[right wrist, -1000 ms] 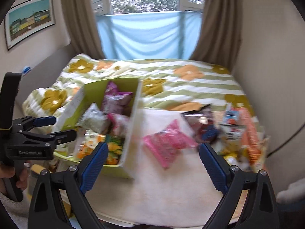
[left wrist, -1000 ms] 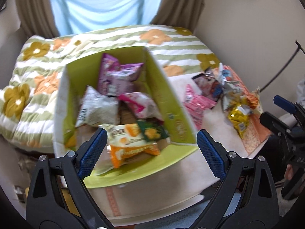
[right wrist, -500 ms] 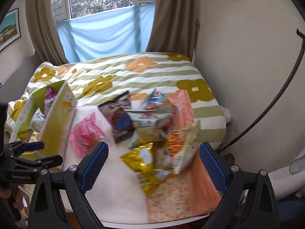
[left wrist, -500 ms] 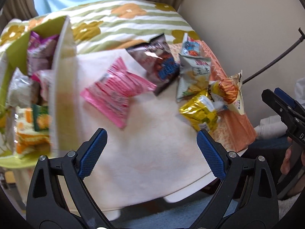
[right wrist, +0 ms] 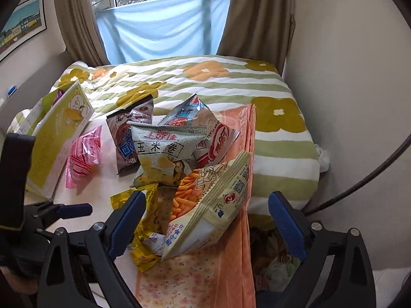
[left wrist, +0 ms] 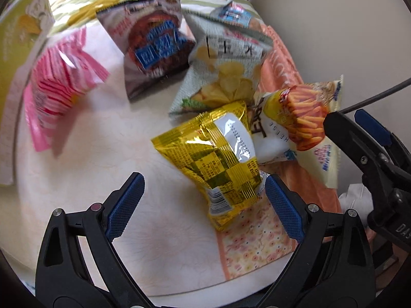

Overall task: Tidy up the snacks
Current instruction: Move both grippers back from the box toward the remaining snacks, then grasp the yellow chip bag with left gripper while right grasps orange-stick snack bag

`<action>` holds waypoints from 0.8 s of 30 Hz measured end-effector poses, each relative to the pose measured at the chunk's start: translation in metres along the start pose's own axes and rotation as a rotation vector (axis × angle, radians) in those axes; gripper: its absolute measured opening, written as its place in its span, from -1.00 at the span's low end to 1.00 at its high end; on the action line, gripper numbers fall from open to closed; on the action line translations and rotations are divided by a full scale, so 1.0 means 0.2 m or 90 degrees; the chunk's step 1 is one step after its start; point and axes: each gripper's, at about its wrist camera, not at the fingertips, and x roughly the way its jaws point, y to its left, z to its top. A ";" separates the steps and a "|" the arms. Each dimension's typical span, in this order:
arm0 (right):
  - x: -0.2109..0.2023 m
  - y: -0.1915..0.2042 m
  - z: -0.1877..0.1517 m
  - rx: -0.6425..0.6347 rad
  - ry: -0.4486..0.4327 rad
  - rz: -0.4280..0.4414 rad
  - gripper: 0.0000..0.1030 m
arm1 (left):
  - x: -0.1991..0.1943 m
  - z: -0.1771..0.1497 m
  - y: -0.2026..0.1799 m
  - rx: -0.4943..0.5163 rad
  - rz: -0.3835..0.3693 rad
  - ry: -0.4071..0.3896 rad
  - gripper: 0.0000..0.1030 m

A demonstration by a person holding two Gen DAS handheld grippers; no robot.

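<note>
Several snack bags lie on a white table (left wrist: pixel 108 154). A gold bag (left wrist: pixel 218 154) lies just ahead of my open, empty left gripper (left wrist: pixel 203 192). Behind it are a cream bag of orange sticks (left wrist: pixel 305 123), a grey corn-snack bag (left wrist: pixel 226 71), a dark bag (left wrist: pixel 154 48) and a pink bag (left wrist: pixel 59 87). My right gripper (right wrist: pixel 205 218) is open and empty, with the orange-stick bag (right wrist: pixel 213 200) and the gold bag (right wrist: pixel 146 231) between its fingers. The green box (right wrist: pixel 56 138) with packed snacks stands at the left.
An orange cloth (right wrist: pixel 231 256) covers the table's right side. A bed with a flowered green-striped blanket (right wrist: pixel 205 82) lies behind the table. A wall and a dark cable (right wrist: pixel 359 179) are at the right. A red and white bag (right wrist: pixel 218 138) lies behind the corn-snack bag.
Both grippers have swung right, away from the green box, and moved closer to the pile of loose bags. Both stay open and empty.
</note>
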 end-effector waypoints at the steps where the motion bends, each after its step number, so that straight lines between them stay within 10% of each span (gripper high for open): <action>1: 0.02 0.00 0.00 -0.003 0.002 0.000 0.84 | 0.03 0.00 0.00 -0.005 -0.005 0.005 0.83; 24: 0.22 -0.02 -0.01 -0.010 0.049 -0.003 0.84 | 0.14 0.01 0.03 -0.013 -0.114 0.013 0.29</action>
